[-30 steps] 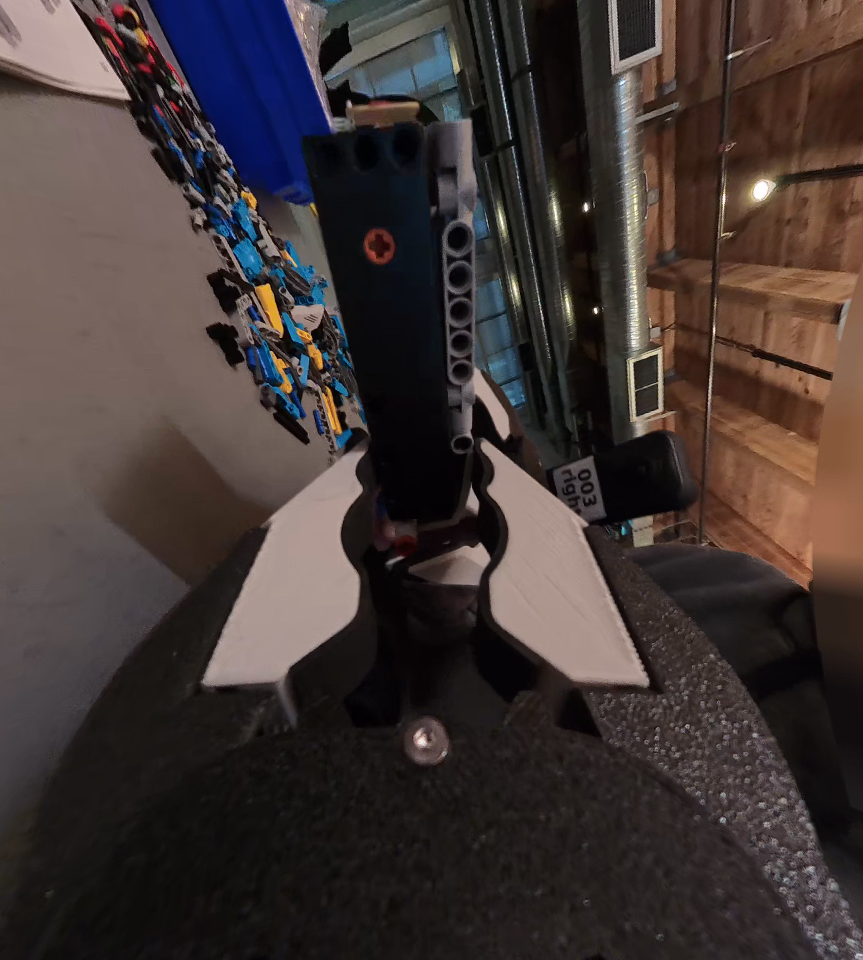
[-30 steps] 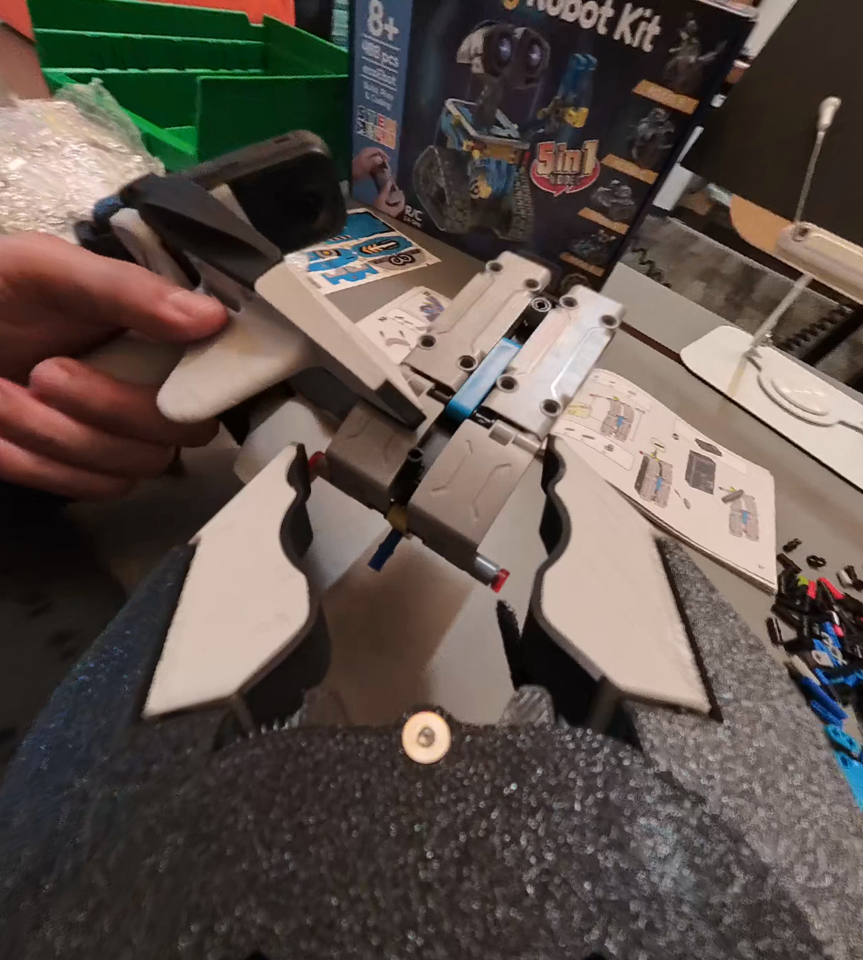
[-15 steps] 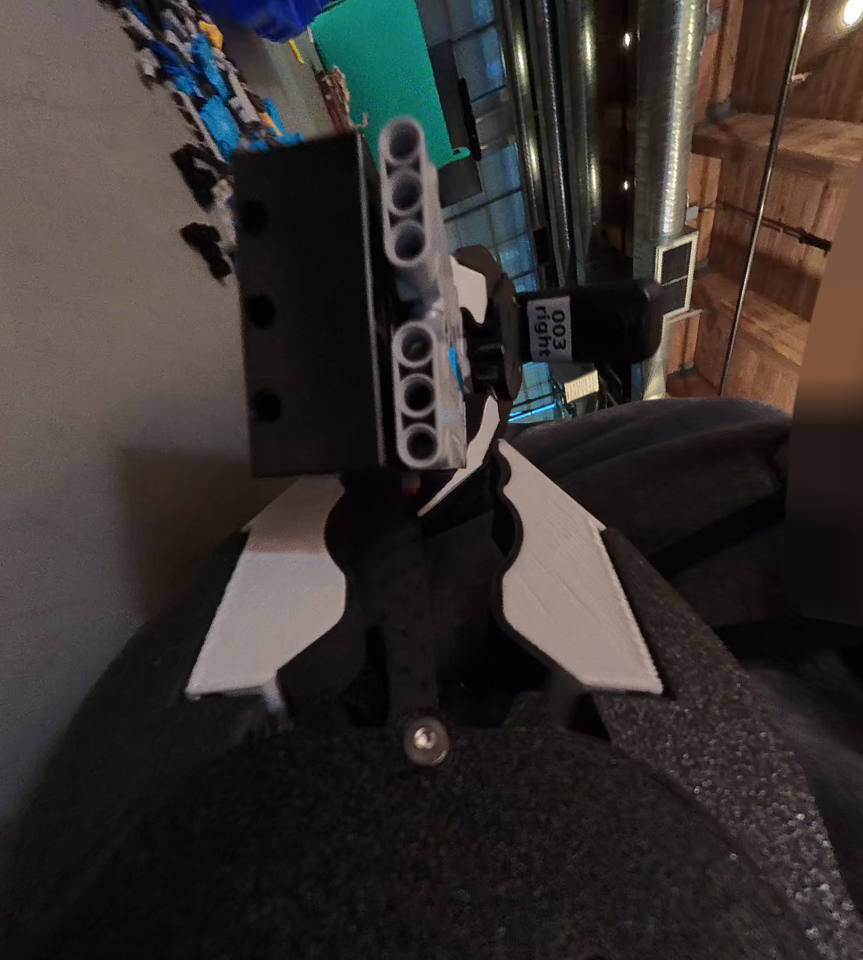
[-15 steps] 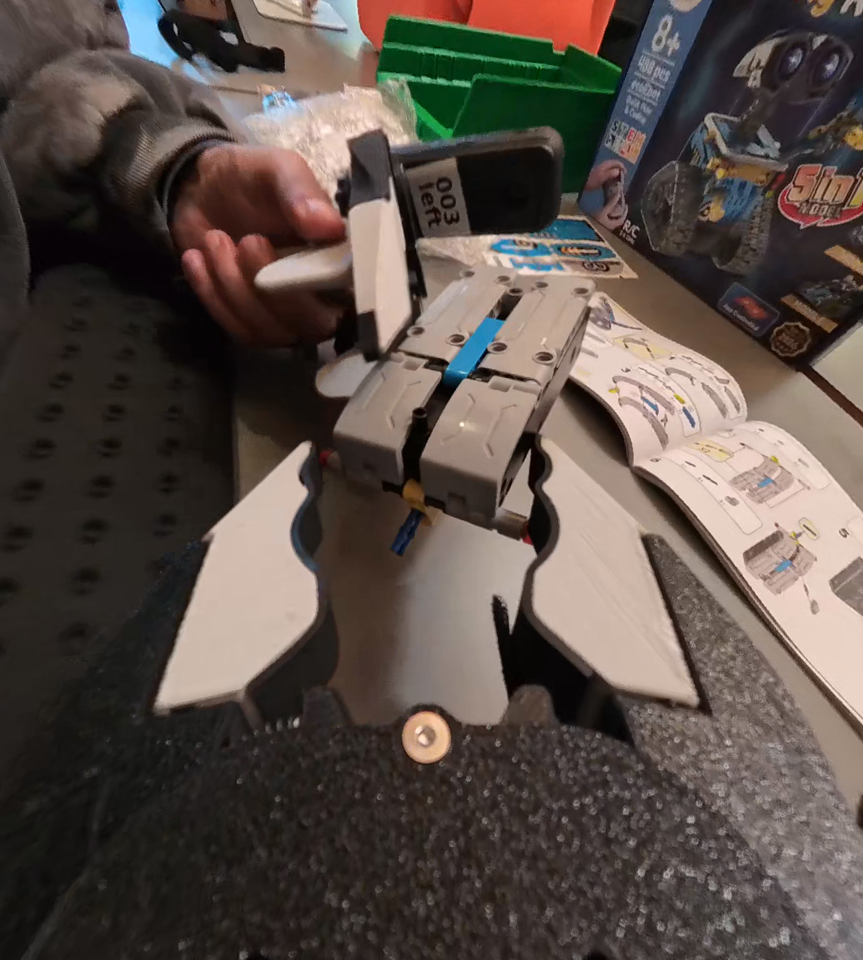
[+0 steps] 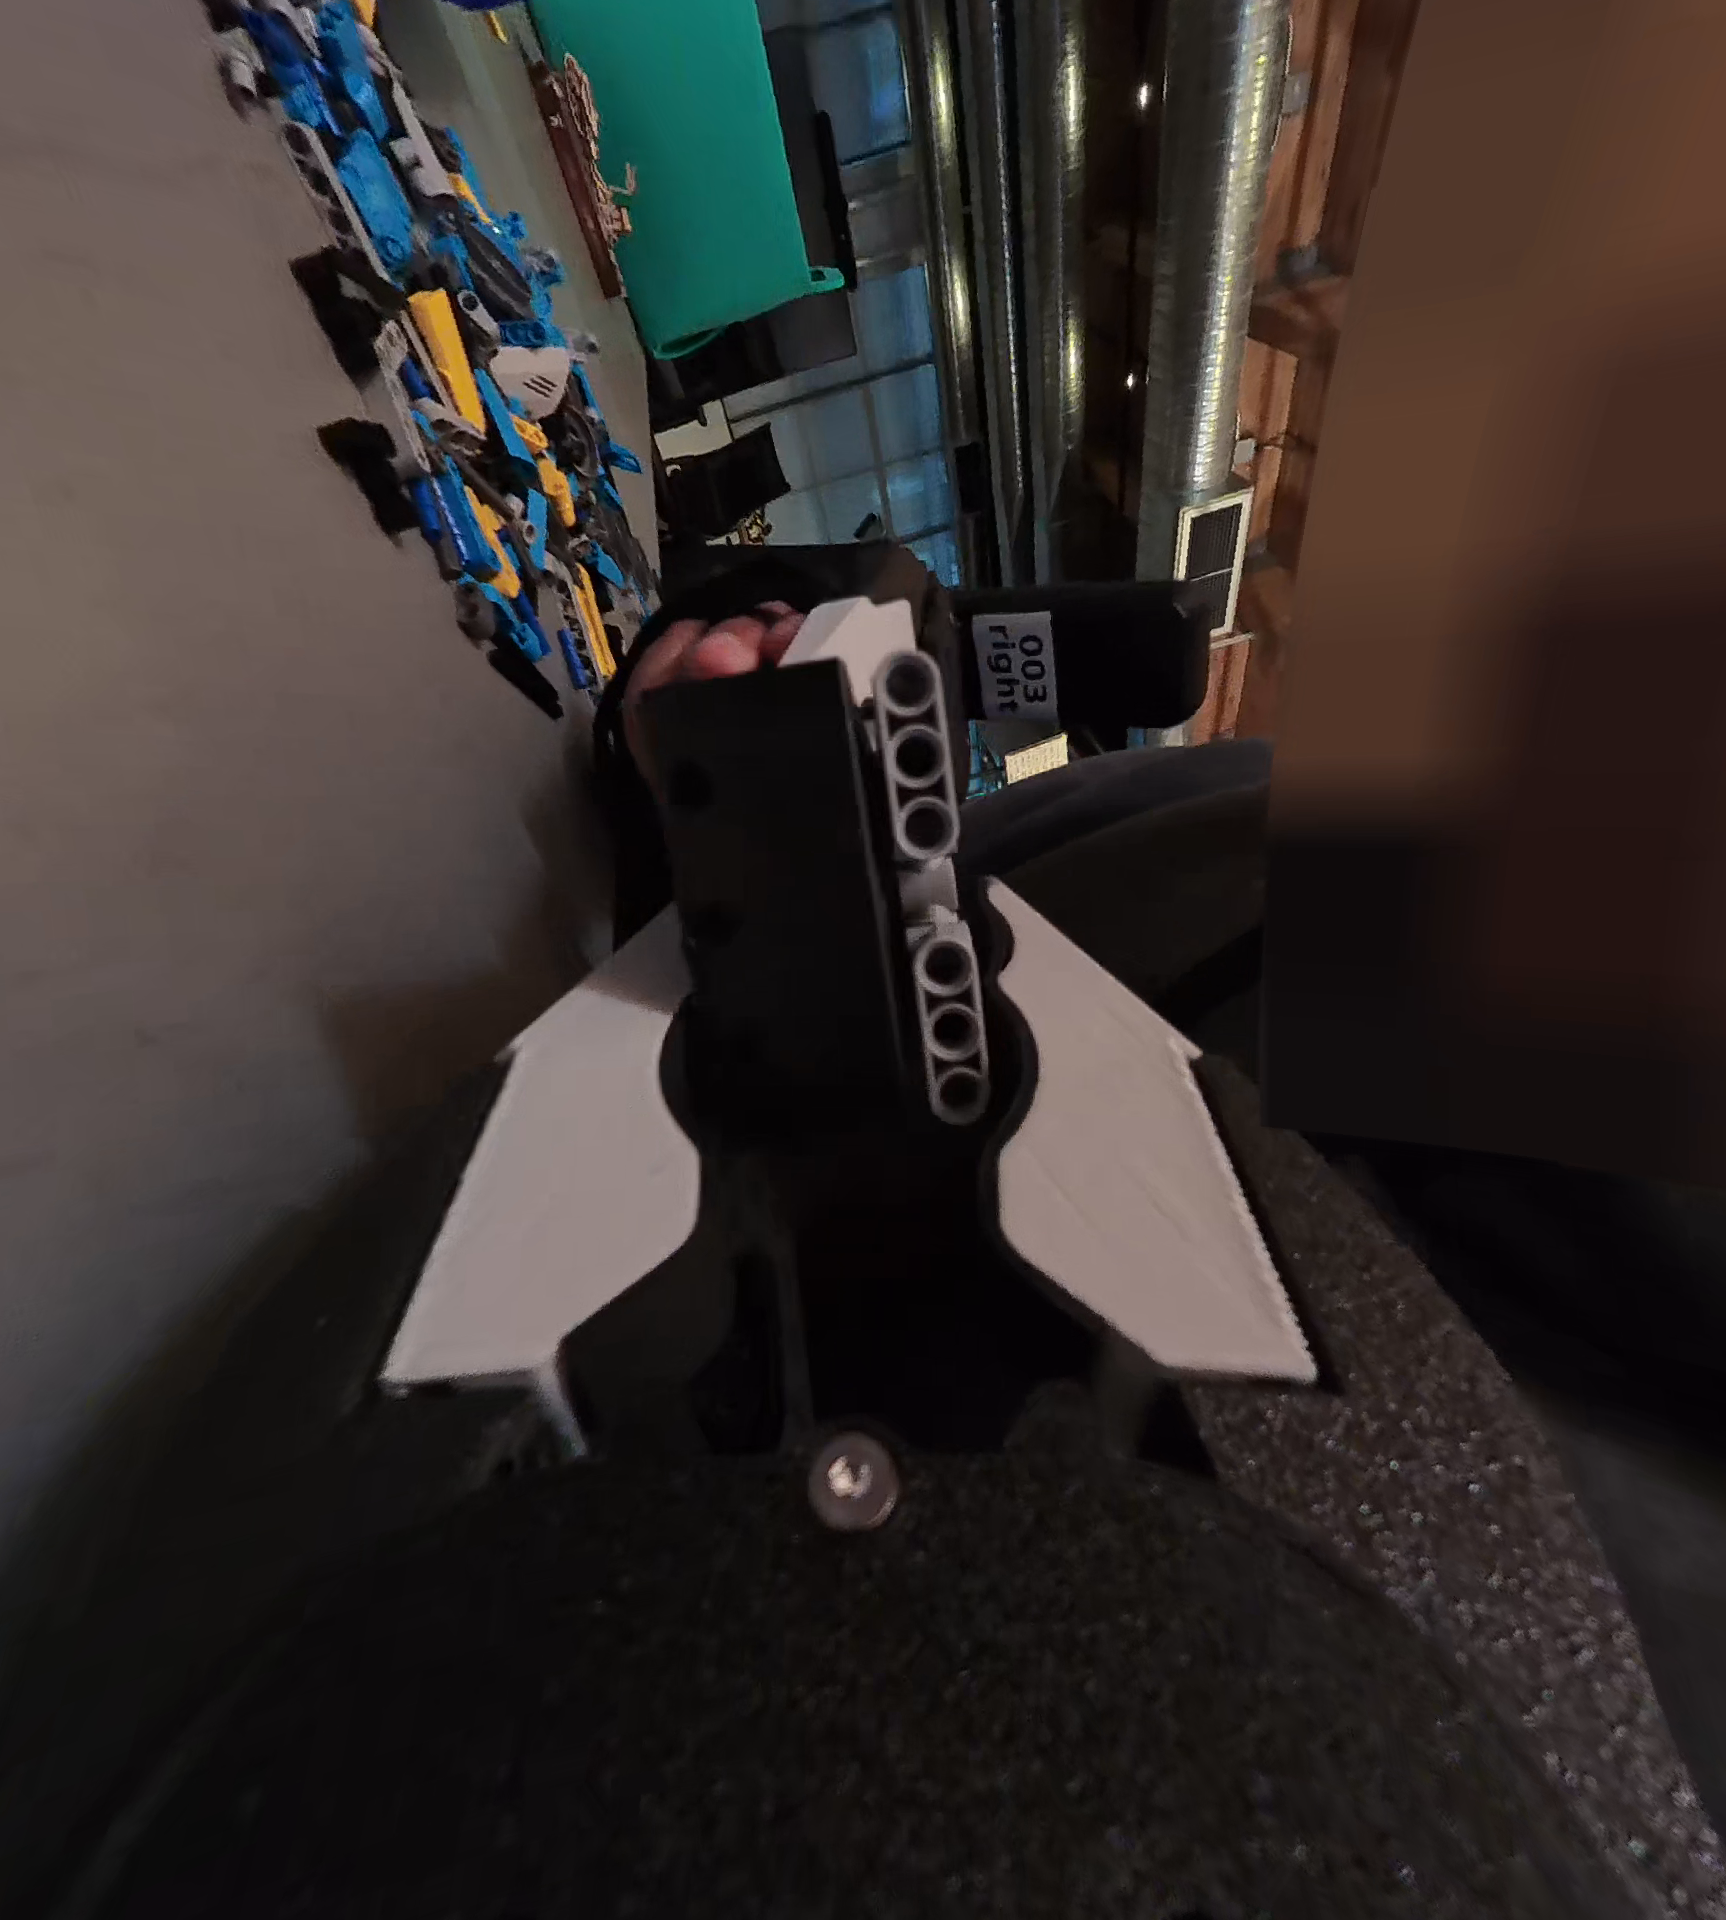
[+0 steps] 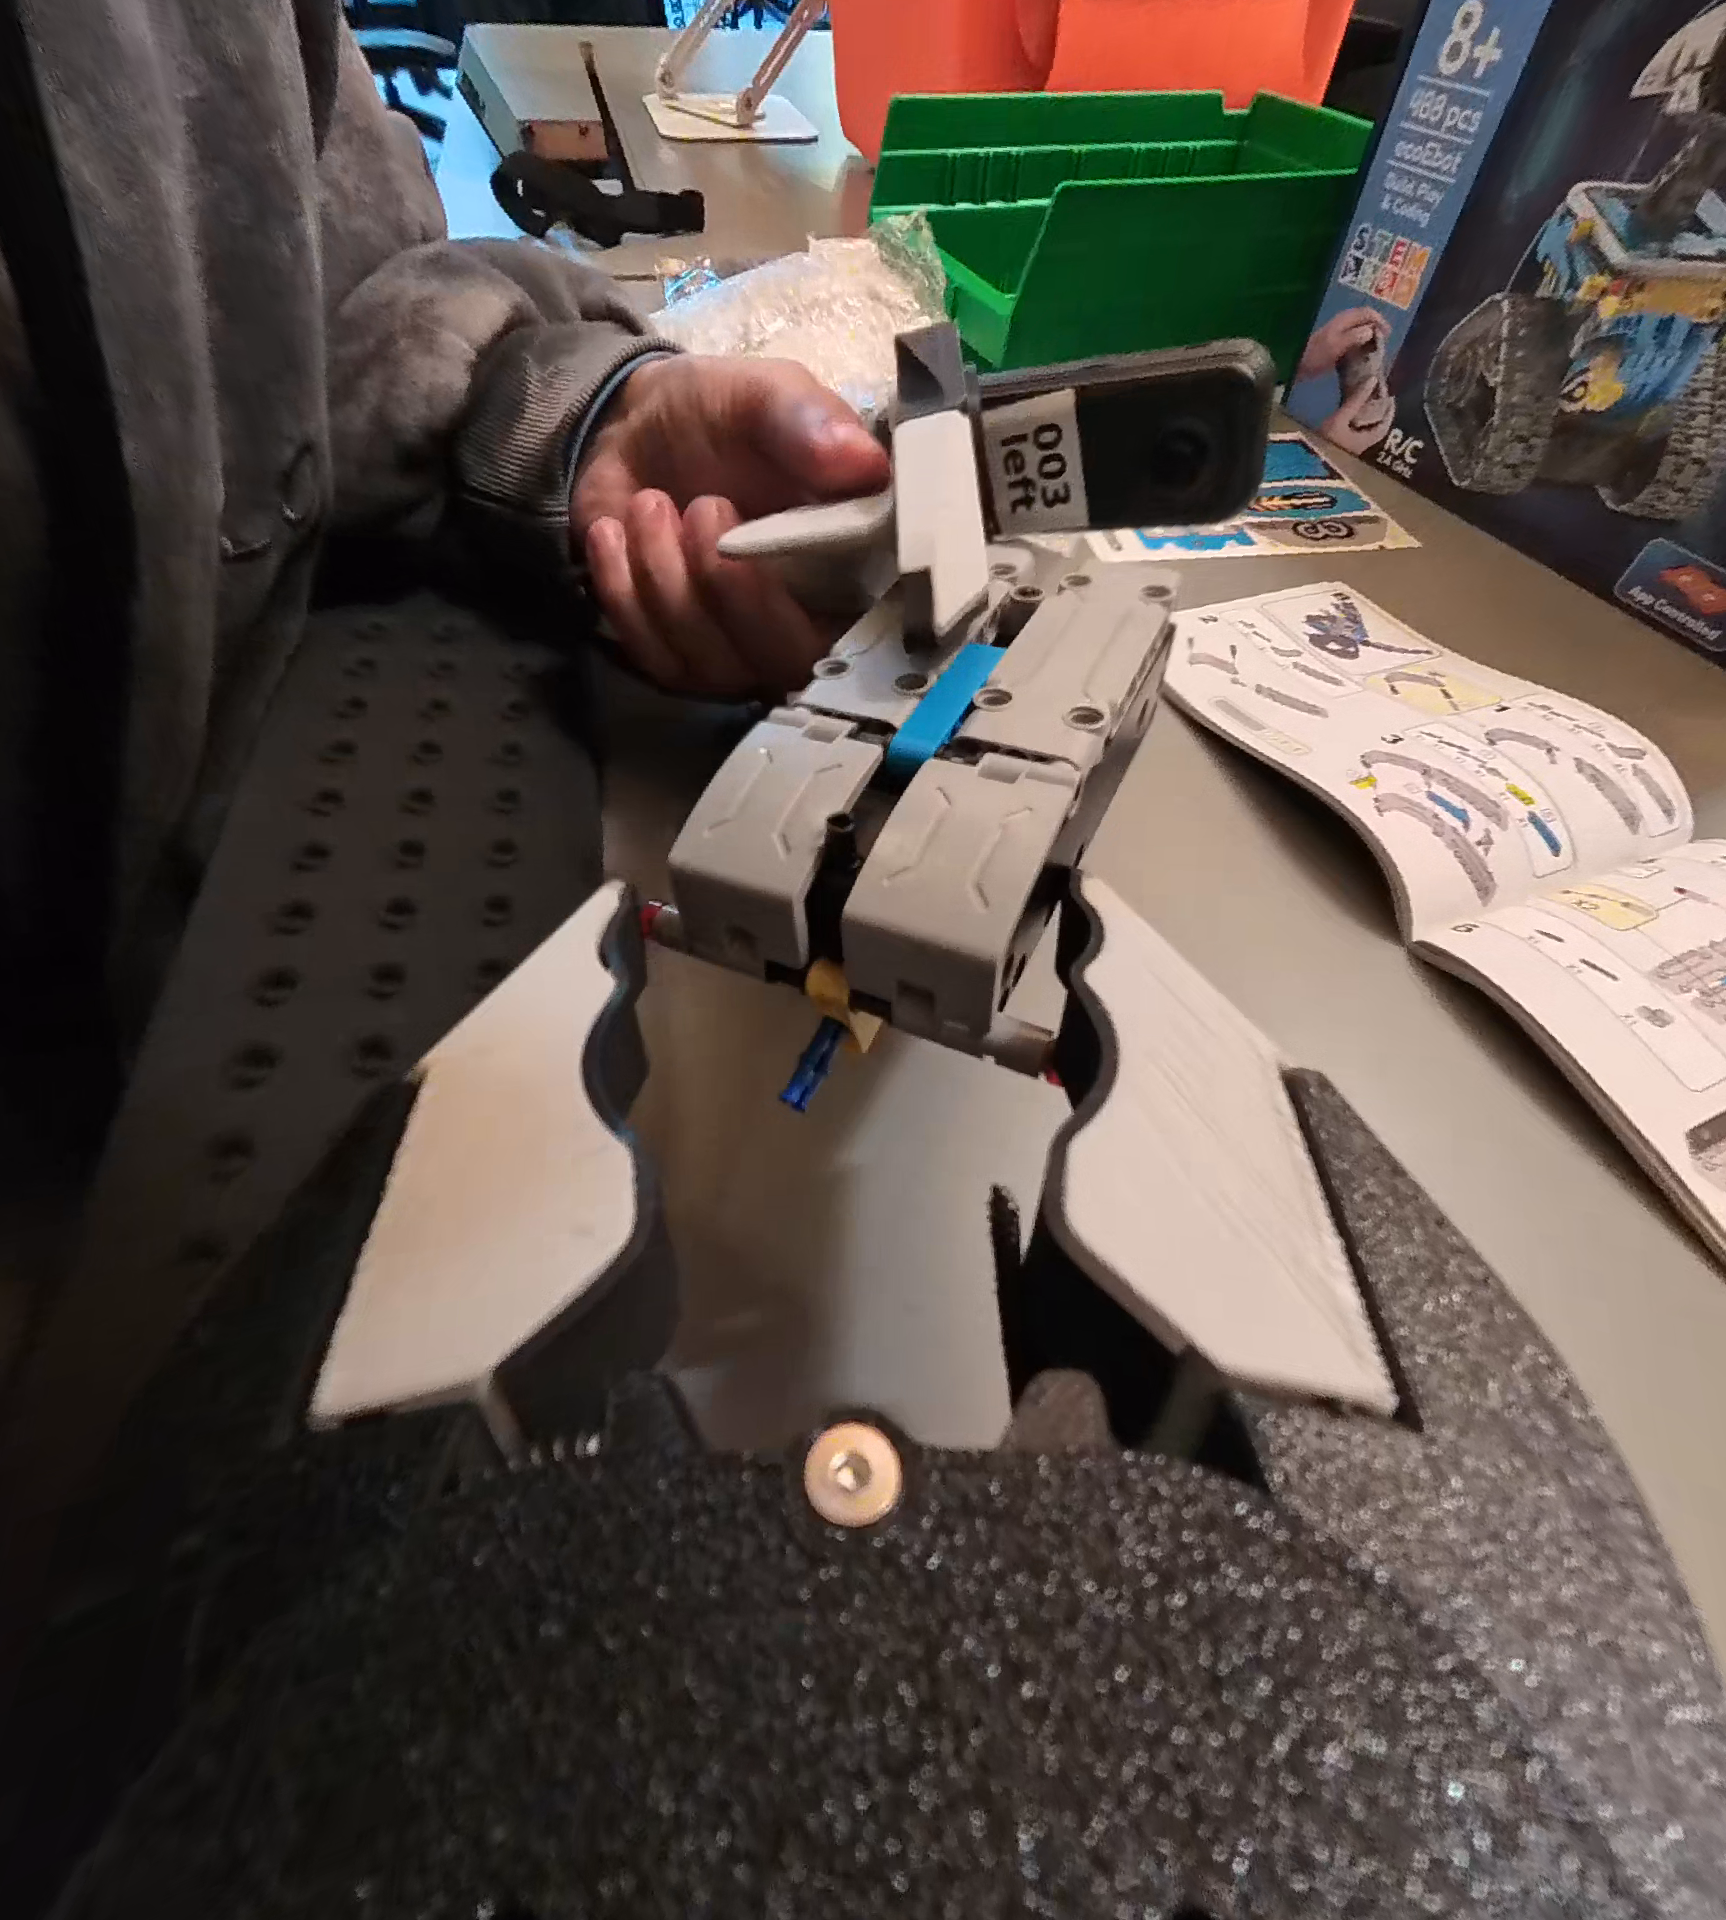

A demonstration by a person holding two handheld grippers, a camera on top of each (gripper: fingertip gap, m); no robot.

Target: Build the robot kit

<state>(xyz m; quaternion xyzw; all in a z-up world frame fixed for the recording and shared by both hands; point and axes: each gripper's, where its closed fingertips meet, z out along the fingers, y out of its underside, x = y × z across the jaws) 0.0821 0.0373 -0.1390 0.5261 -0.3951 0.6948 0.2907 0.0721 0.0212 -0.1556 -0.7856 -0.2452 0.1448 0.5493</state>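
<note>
The left gripper has its white fingers clamped on a blocky toy-brick assembly of grey panels over a black core, gripping its far end from above in the right wrist view, where a bare hand in a grey fleece sleeve holds that gripper's handle. In the left wrist view the assembly shows its black side and a row of grey holed beams. The right gripper has its fingers spread wide on either side of the assembly's near end; the red-tipped axle ends sit at or just beside the fingertips, though whether they touch cannot be told. The assembly is held above the grey surface, beside an open instruction booklet. A green plastic bin and a dark printed kit box stand behind, and loose blue, yellow and black brick pieces lie scattered on the surface.
</note>
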